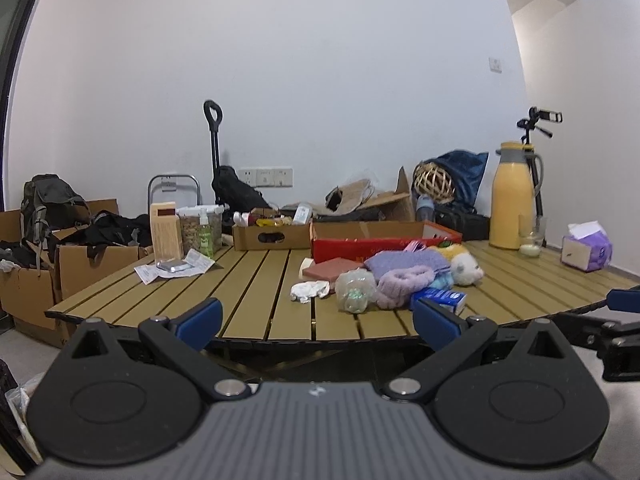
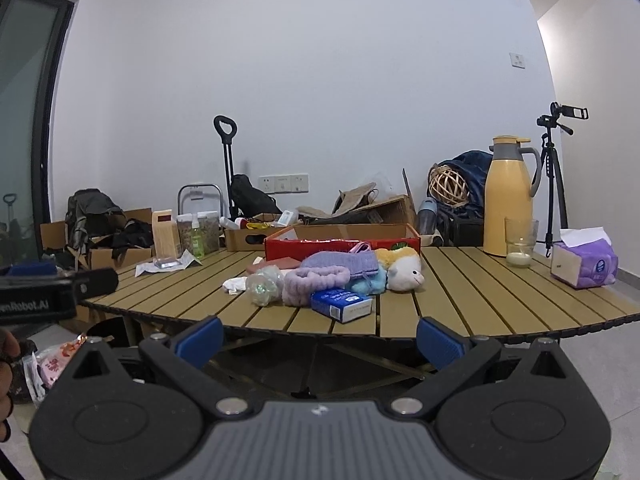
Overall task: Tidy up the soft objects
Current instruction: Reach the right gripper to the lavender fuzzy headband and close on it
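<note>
A pile of soft things lies mid-table: a purple knit cloth [image 1: 406,263] [image 2: 340,263], a lilac fluffy headband [image 1: 404,285] [image 2: 312,280], a white and yellow plush toy [image 1: 464,266] [image 2: 404,270], a light blue fluffy piece [image 2: 366,285] and a white crumpled cloth [image 1: 309,291] [image 2: 235,284]. A red open box [image 1: 360,242] [image 2: 340,240] stands just behind them. My left gripper [image 1: 318,320] is open and empty, short of the table's front edge. My right gripper [image 2: 320,340] is open and empty, also short of the edge.
A blue and white carton [image 2: 340,305] and a crushed clear bottle [image 2: 264,284] lie by the pile. A yellow thermos [image 2: 508,200], a glass with a candle [image 2: 519,246] and a purple tissue pack [image 2: 584,262] stand at the right. Jars and papers [image 1: 176,268] sit at the left.
</note>
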The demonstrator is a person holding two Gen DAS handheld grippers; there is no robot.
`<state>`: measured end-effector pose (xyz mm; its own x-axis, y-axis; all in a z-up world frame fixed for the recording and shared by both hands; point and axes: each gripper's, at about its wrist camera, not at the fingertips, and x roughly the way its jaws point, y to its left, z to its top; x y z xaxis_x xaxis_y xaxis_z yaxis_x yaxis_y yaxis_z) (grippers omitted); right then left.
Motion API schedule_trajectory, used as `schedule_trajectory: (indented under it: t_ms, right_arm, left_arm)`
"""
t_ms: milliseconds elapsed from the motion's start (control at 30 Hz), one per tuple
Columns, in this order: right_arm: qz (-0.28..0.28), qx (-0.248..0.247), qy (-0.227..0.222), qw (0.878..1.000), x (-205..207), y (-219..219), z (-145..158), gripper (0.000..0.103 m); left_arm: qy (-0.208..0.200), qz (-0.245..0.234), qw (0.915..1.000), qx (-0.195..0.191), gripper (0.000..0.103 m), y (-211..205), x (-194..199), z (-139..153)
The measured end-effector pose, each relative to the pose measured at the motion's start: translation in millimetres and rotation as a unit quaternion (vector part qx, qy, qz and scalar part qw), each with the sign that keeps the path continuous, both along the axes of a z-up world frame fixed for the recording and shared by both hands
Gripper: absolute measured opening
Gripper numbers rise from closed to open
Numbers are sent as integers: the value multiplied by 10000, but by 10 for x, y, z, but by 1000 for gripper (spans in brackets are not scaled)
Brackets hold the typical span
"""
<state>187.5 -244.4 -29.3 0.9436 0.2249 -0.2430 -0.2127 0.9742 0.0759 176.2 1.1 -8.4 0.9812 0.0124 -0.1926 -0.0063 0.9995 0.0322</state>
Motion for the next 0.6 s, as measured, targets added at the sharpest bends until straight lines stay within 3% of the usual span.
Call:
schedule_trajectory:
  t_ms: [500,600]
  right_arm:
    - [-23,-44,593,9982,1445,-39,-226,103]
    - [12,35,753,9972,1734,-63,-268,103]
  left_arm:
    - [551,-245,9980,-180,103,-67,1367,-215]
    - [732,-413,9963,-204,95,-140,1600,-254]
